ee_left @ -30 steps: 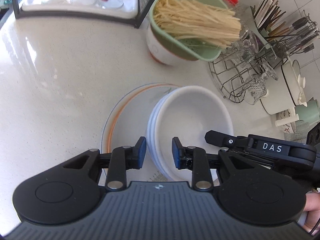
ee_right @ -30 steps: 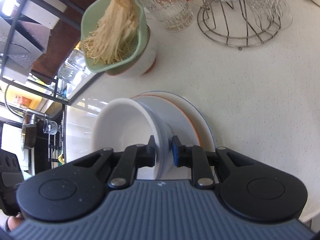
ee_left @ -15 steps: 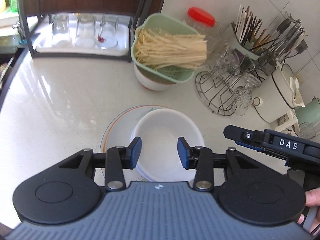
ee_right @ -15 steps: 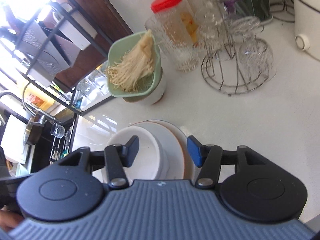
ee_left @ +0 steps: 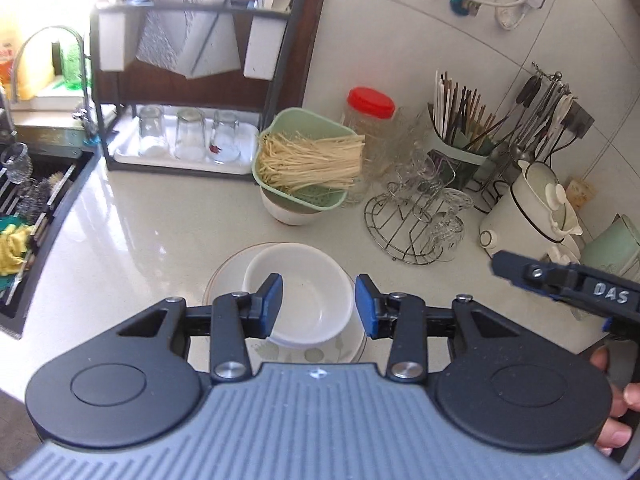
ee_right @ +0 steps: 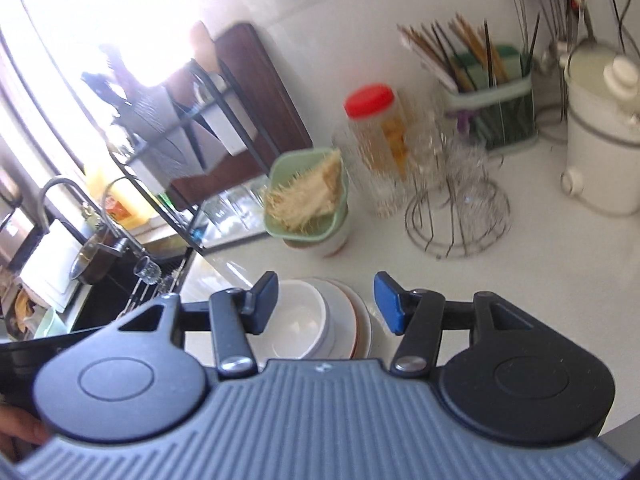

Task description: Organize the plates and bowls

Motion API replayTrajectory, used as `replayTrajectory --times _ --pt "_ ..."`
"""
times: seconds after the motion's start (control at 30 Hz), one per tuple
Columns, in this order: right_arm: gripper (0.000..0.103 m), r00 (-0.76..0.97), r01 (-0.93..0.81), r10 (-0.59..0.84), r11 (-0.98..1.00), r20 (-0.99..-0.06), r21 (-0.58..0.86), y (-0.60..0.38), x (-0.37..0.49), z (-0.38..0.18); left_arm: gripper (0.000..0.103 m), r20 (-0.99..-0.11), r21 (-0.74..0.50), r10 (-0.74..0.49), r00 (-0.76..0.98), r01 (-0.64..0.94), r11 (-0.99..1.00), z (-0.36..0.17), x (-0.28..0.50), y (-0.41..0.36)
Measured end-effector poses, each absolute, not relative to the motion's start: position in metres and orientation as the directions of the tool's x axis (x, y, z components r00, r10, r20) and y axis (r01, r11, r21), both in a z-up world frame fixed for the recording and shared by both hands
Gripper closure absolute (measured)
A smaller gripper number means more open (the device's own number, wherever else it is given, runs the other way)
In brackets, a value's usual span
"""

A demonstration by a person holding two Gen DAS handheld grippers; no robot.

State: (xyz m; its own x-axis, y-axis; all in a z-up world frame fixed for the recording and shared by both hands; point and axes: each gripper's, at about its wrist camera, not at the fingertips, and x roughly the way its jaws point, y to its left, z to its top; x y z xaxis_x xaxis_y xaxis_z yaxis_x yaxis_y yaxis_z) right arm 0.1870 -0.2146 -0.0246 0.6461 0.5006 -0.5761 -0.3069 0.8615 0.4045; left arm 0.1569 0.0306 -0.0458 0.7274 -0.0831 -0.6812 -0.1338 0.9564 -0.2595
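The white bowls (ee_left: 304, 292) sit nested on the stacked plates (ee_left: 224, 280), the uppermost plate showing an orange rim and a leaf print at its near edge. The stack rests on the pale countertop (ee_left: 140, 240), in front of the green strainer of noodles (ee_left: 308, 160), which is perched on a white bowl.

The left gripper (ee_left: 318, 306) hangs above the stack with its blue pads apart and nothing between them; the bowls show through the gap from well below. Its jaws opened a little within the last second and are now steady. The right gripper (ee_right: 326, 304) is likewise held above the stack, jaws moderately wide and empty (they parted sharply in the last second, then held). Its arm also shows at the right edge of the left wrist view.

A wire glass rack (ee_left: 416, 220) stands to the right of the stack, apart from it. The right wrist view is blurred.
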Motion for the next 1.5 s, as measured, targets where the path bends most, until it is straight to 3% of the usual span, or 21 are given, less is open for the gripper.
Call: replayTrajectory --times 0.73,1.07,1.5 --pt "0.046 0.737 -0.431 0.515 0.857 -0.438 0.282 -0.237 0.077 0.020 0.053 -0.607 -0.244 -0.045 0.793 -0.132 0.961 -0.002 0.032 -0.010" --pt "0.046 0.760 -0.392 0.472 0.881 -0.446 0.264 -0.240 0.041 0.016 0.053 -0.596 -0.226 -0.055 0.801 -0.102 0.969 0.005 -0.005 -0.008" --pt "0.046 0.742 -0.338 0.397 0.917 -0.540 0.211 -0.246 -0.008 -0.008 0.047 -0.632 -0.200 -0.081 0.771 -0.061 0.978 -0.014 -0.040 -0.016"
